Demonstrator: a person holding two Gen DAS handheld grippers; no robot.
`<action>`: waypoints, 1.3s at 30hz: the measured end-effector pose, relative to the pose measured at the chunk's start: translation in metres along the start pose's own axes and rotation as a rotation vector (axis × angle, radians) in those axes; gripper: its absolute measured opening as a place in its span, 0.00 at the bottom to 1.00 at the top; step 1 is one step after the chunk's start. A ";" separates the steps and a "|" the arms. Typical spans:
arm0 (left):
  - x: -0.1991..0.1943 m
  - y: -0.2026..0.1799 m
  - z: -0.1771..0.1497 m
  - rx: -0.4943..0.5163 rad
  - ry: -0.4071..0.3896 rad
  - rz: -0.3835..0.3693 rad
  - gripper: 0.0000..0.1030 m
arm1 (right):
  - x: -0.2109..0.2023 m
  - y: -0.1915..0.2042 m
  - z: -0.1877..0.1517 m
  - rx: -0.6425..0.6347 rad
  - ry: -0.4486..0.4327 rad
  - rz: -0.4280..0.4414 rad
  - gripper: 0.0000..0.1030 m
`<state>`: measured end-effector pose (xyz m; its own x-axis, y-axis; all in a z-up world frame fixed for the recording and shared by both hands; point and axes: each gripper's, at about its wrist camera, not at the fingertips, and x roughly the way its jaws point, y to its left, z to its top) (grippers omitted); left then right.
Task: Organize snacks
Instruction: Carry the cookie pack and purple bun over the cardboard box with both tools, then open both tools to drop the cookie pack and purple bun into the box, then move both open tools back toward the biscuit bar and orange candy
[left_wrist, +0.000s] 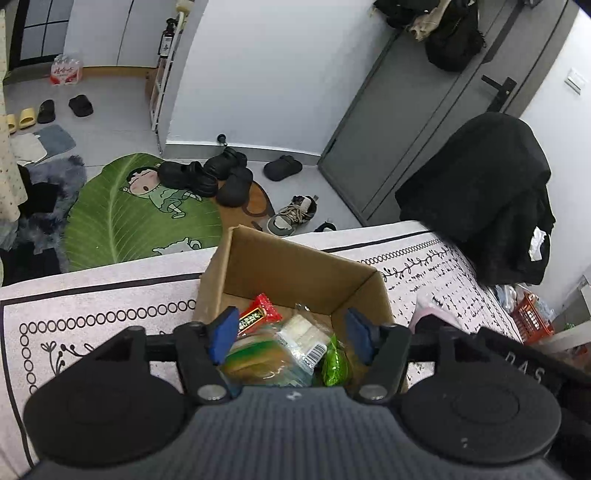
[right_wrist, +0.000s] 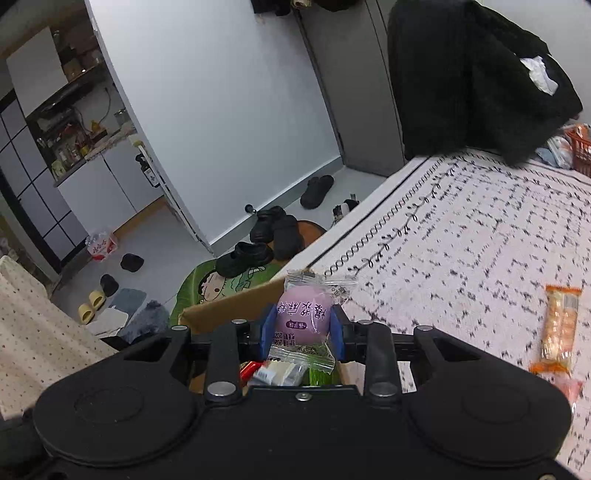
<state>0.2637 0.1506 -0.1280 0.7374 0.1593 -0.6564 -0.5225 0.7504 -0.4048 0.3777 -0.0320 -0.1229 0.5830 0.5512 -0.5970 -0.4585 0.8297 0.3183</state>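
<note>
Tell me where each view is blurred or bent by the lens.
Left wrist view: the door and wall edges bow from fisheye, and the snacks in the cardboard box smear slightly. Right wrist view: the orange snack packet is motion-blurred, while the purple snack packet stays sharp.

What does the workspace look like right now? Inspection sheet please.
Surface: patterned white cloth.
Job's things: open cardboard box holding wrapped snacks, including a red packet; orange snack packet loose on the cloth.
Clutter: orange basket at the far edge.
Grippers: left tool open above the box, nothing held; right tool shut on purple snack packet.
Cables: nothing seen.
Surroundings: shoes on green leaf rug, grey door, black coat.
</note>
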 end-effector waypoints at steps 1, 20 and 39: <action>-0.001 0.000 0.000 -0.002 -0.004 0.005 0.65 | 0.001 0.001 0.002 0.000 -0.001 0.004 0.30; -0.009 -0.002 0.006 -0.028 -0.032 -0.015 0.91 | -0.030 -0.015 0.011 0.015 -0.028 0.011 0.58; -0.035 -0.046 -0.016 0.116 -0.070 -0.098 1.00 | -0.094 -0.087 -0.010 0.088 -0.034 -0.109 0.76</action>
<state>0.2549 0.1004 -0.0970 0.8122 0.1231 -0.5703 -0.3971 0.8328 -0.3857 0.3561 -0.1566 -0.1021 0.6495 0.4585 -0.6066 -0.3311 0.8887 0.3172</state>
